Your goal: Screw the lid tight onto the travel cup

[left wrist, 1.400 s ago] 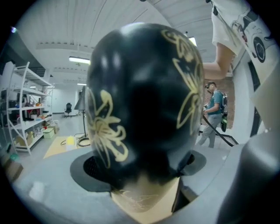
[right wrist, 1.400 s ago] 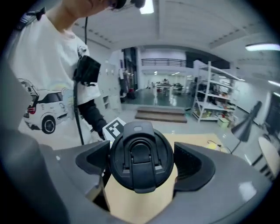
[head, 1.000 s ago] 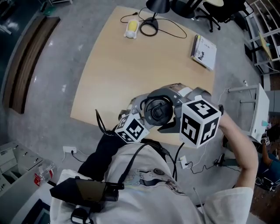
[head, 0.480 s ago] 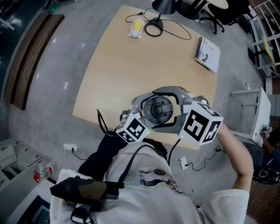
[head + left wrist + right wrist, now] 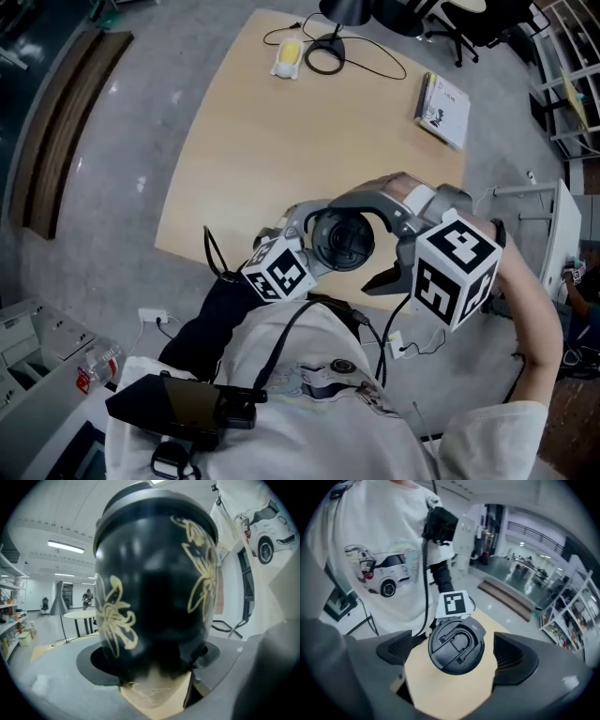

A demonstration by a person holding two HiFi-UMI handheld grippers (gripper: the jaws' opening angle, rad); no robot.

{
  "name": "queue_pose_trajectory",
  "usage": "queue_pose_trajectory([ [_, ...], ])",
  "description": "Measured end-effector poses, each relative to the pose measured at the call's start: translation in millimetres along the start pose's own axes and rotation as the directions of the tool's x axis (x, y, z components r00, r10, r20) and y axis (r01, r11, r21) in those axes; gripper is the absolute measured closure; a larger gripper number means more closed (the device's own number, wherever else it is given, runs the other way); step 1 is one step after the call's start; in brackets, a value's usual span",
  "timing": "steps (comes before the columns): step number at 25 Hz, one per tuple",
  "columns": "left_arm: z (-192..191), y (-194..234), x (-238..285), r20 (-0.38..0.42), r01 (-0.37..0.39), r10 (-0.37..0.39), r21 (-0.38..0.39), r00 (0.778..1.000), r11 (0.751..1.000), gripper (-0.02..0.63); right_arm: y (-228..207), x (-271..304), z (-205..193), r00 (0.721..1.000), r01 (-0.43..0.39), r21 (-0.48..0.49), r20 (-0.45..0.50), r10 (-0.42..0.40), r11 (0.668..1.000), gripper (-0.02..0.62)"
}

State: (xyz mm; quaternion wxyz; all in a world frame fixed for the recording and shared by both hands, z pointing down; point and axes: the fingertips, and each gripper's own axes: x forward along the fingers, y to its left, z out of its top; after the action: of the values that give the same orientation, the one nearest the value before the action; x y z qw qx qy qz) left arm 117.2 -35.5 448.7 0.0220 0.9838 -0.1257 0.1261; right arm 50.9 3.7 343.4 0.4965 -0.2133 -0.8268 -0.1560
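A black travel cup with gold flower drawings fills the left gripper view, its black lid on top. My left gripper comes from the lower left above the table's near edge and is shut on the cup's body. From the right, my right gripper straddles the lid. Its jaws are opening. The lid sits between the two pads with a gap on each side.
The wooden table carries a lamp base with a looped cable, a small yellow object and a book at its far side. A white stand is off the table's right edge.
The right gripper's cube has swung right and down, and its jaws have spread away from the lid. The left gripper and cup have hardly moved.
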Motion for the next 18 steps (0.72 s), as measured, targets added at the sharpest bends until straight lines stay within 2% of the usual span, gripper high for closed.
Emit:
queue_pose_trajectory([
  [2, 4.3, -14.9, 2.2, -0.008, 0.069, -0.069, 0.034, 0.998, 0.997, 0.199, 10.5, 5.9, -1.9, 0.992, -0.095, -0.136, -0.096, 0.083, 0.986, 0.074],
  [4, 8.2, -25.1, 4.1, -0.015, 0.1, -0.1, 0.061, 0.995, 0.993, 0.2, 17.3, 11.3, -4.7, 0.981, -0.156, -0.22, -0.149, 0.125, 0.963, 0.137],
  [5, 9.1, -27.1, 4.4, -0.016, 0.098, -0.097, 0.067, 0.995, 0.993, 0.201, 19.2, 12.4, -4.7, 0.979, -0.165, -0.233, -0.157, 0.13, 0.958, 0.144],
  [7, 7.7, -25.1, 3.5, -0.018, 0.066, -0.065, 0.062, 0.998, 0.996, 0.201, 18.5, 12.4, -3.3, 0.982, -0.137, -0.204, -0.159, 0.105, 0.969, 0.146],
  [9, 5.5, -18.0, 1.6, -0.016, 0.017, -0.016, 0.045, 1.0, 0.999, 0.201, 11.9, 12.9, -1.1, 0.989, -0.066, -0.111, -0.135, 0.051, 0.992, 0.147],
  [11, 4.7, -7.2, -1.3, -0.004, -0.038, 0.038, 0.009, 0.999, 0.999, 0.201, -2.4, 14.4, 1.2, 0.996, 0.033, 0.077, -0.089, -0.026, 0.996, 0.149],
  [12, 4.2, -0.3, -3.3, 0.003, -0.071, 0.071, -0.015, 0.997, 0.997, 0.202, -12.2, 15.2, 1.1, 0.995, 0.089, 0.202, -0.067, -0.076, 0.975, 0.149],
  [14, 1.5, 15.6, -8.0, -0.001, -0.146, 0.147, -0.044, 0.989, 0.988, 0.202, -31.1, 16.5, -2.1, 0.981, 0.19, 0.424, -0.052, -0.186, 0.886, 0.149],
  [15, -0.7, 22.5, -9.9, -0.01, -0.181, 0.18, -0.044, 0.984, 0.983, 0.202, -37.5, 17.0, -3.2, 0.973, 0.223, 0.492, -0.056, -0.226, 0.841, 0.149],
  [16, -2.6, 27.2, -11.1, -0.018, -0.204, 0.204, -0.04, 0.979, 0.978, 0.201, -40.3, 17.9, -3.6, 0.968, 0.237, 0.522, -0.056, -0.244, 0.819, 0.149],
  [17, -3.7, 29.1, -11.4, -0.022, -0.212, 0.212, -0.036, 0.977, 0.977, 0.201, -38.7, 18.8, -3.7, 0.97, 0.231, 0.508, -0.052, -0.238, 0.83, 0.149],
  [18, -3.8, 28.2, -11.1, -0.02, -0.204, 0.204, -0.035, 0.979, 0.978, 0.201, -33.2, 18.5, -3.2, 0.976, 0.21, 0.449, -0.049, -0.211, 0.868, 0.134],
])
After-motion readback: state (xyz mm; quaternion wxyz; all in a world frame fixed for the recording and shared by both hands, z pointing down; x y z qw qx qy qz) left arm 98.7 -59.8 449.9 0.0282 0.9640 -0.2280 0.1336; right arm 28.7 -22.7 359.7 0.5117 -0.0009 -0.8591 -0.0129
